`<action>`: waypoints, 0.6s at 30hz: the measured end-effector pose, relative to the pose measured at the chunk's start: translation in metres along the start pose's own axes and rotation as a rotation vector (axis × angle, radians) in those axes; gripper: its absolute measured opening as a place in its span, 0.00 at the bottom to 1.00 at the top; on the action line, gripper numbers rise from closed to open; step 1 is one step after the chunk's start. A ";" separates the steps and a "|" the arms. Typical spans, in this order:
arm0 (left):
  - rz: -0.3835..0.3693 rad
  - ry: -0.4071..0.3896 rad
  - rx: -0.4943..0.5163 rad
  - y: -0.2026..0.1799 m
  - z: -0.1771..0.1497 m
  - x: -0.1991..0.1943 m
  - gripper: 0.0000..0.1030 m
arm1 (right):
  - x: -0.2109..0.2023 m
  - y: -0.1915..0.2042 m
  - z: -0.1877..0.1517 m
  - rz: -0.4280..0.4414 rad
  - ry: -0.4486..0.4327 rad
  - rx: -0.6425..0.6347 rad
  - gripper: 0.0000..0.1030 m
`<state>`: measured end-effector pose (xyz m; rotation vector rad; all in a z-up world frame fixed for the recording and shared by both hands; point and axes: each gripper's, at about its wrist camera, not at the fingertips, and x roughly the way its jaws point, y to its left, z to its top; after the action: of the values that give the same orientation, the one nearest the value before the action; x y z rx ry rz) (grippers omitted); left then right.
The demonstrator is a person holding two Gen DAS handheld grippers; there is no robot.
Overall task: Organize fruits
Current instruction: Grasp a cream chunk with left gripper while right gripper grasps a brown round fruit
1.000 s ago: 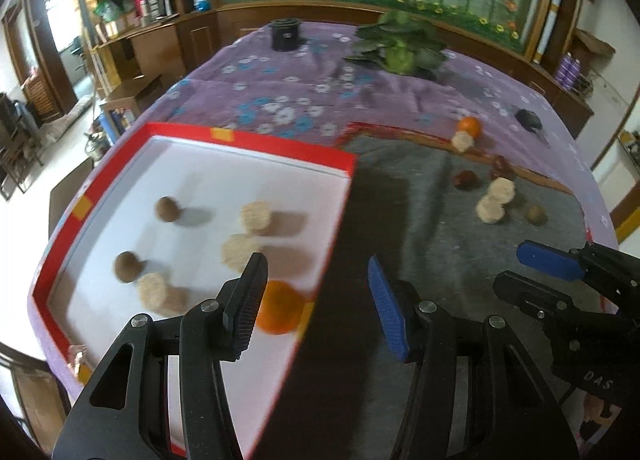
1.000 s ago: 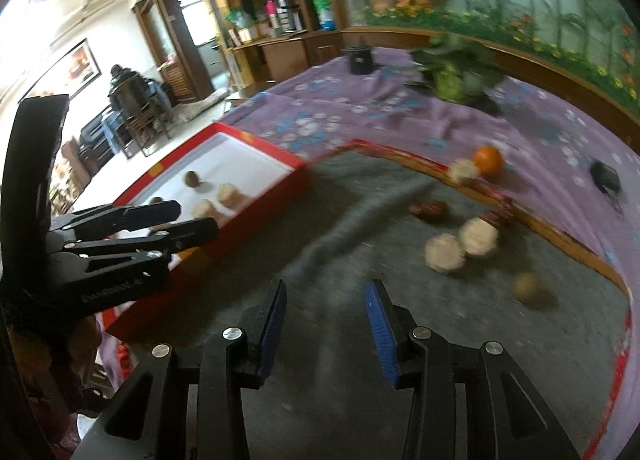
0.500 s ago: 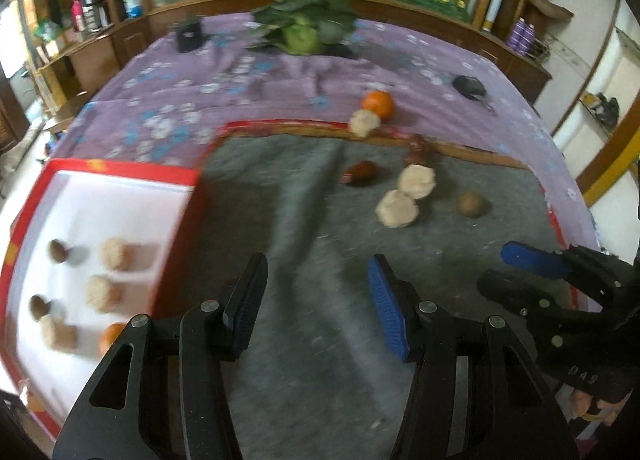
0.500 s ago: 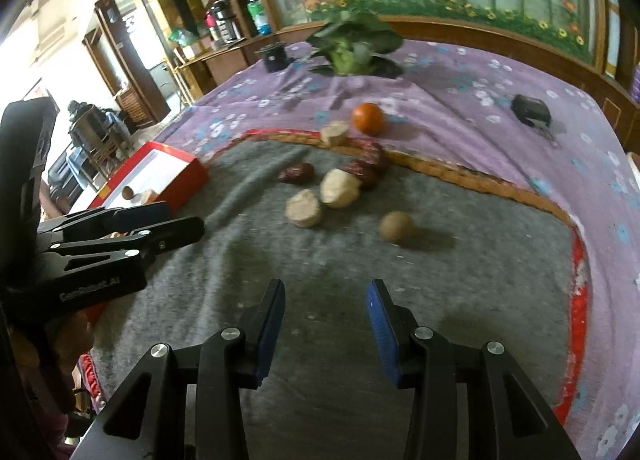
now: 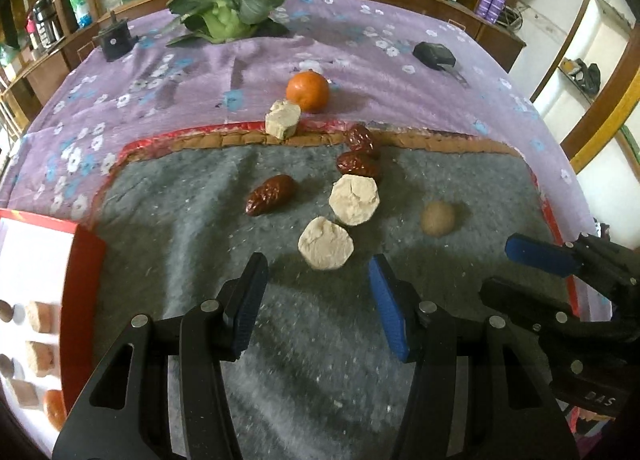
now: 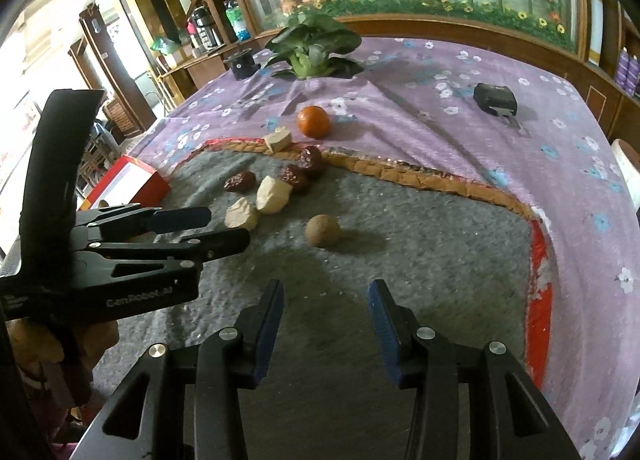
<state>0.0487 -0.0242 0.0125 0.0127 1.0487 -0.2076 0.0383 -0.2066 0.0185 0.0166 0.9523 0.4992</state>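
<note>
Right tongs gape empty above grey mat.

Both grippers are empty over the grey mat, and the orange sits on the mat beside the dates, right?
Not quite. The orange sits off the grey mat, on the purple cloth beyond its border, as the left wrist view shows. Both grippers are empty.

Soft indoor daylight, blown-out glare at the left edge, soft shadows beside the fruits, strong fisheye bending, dark vignetted corners, box slightly blurred
</note>
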 end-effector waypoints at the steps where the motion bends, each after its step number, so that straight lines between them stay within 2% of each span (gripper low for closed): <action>1: 0.000 0.000 0.001 0.000 0.001 0.002 0.51 | 0.001 -0.001 0.000 0.001 0.001 0.002 0.42; 4: 0.008 -0.018 0.021 -0.002 0.002 0.004 0.50 | 0.003 -0.002 0.000 0.001 0.004 0.002 0.43; 6: 0.034 -0.031 0.041 -0.004 0.002 0.004 0.30 | 0.004 -0.002 0.001 0.001 0.003 0.000 0.43; 8: 0.018 -0.035 0.046 -0.002 0.001 0.004 0.26 | 0.004 -0.002 0.004 0.000 -0.006 -0.005 0.43; 10: 0.007 -0.035 0.047 0.000 0.001 0.002 0.26 | 0.005 0.001 0.007 0.003 -0.009 -0.018 0.43; 18: 0.045 -0.058 0.031 0.007 -0.009 -0.013 0.26 | 0.027 0.013 0.025 -0.049 0.011 -0.093 0.43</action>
<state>0.0363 -0.0139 0.0192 0.0577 0.9863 -0.1820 0.0655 -0.1791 0.0154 -0.0934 0.9377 0.4987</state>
